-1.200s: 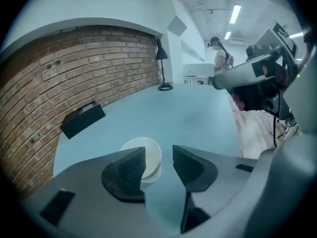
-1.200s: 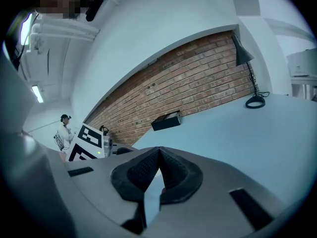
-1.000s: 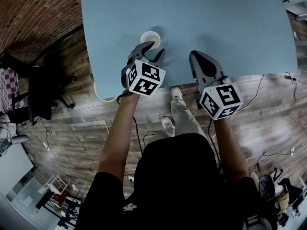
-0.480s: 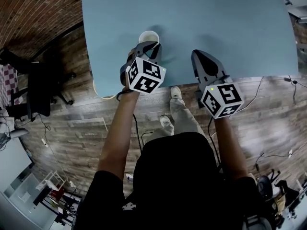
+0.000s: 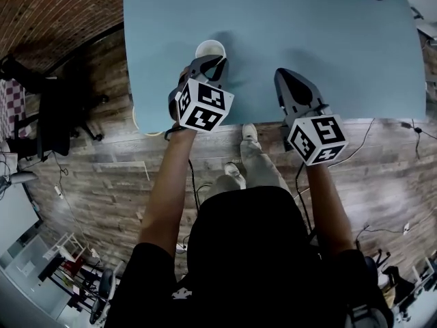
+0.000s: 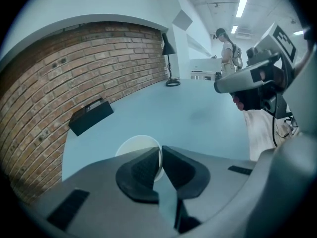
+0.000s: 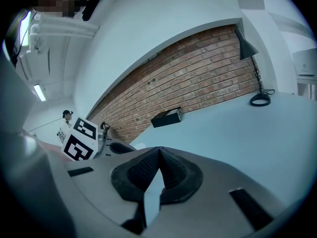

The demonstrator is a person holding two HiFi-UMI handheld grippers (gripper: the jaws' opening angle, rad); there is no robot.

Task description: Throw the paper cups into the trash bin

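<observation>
Your left gripper (image 6: 160,150) has just been closing. Now its jaws pinch the near wall of the cup (image 5: 209,48), with the rim caught between them. That is a good way to hold it: a thin paper wall is easy to squeeze, and I think the cup will hang from the grip when you lift.

The cup stands upright on the left part of the table (image 5: 328,33), close to your side.

Your right gripper (image 5: 285,75) has its jaws pressed together with nothing in them. It hangs over the table, well apart from the cup, so it is not in the way.

Something pale and round peeks out by the table's edge, under your left arm. I think it is the bin (image 5: 145,130), so the cup should go that way next.
</observation>
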